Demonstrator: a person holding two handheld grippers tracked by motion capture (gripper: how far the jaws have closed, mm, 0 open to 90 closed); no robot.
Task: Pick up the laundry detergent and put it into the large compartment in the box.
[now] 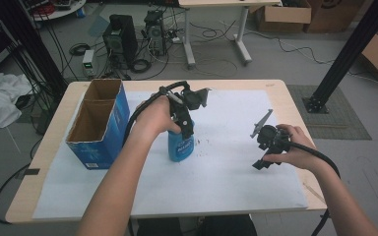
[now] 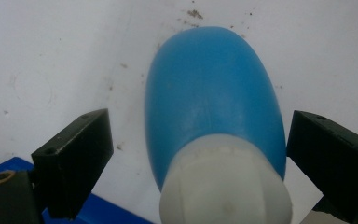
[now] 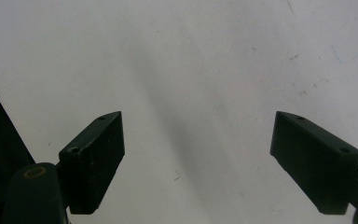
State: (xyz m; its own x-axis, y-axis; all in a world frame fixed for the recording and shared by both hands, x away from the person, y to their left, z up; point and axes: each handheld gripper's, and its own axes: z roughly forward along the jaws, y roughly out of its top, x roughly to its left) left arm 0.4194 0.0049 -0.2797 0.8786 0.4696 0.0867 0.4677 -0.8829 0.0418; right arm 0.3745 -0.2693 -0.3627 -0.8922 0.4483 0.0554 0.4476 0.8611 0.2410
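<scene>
Blue carton (image 1: pixel 101 129) (open), white sheet (image 1: pixel 226 172)

Blue bottle (image 2: pixel 214 98) between spread black jaws

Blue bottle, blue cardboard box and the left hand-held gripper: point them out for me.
Blue bottle (image 2: pixel 214 98): left gripper view, on its blue body.
Blue cardboard box (image 1: pixel 120 110): high view, on its outer side wall.
Left hand-held gripper (image 2: pixel 198 156): left gripper view, midway between its fingertips.

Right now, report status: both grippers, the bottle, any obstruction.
Left gripper open, jaws astride blue bottle, a gap on one side. Right gripper open, over bare white sheet. Blue box close beside the bottle.
</scene>
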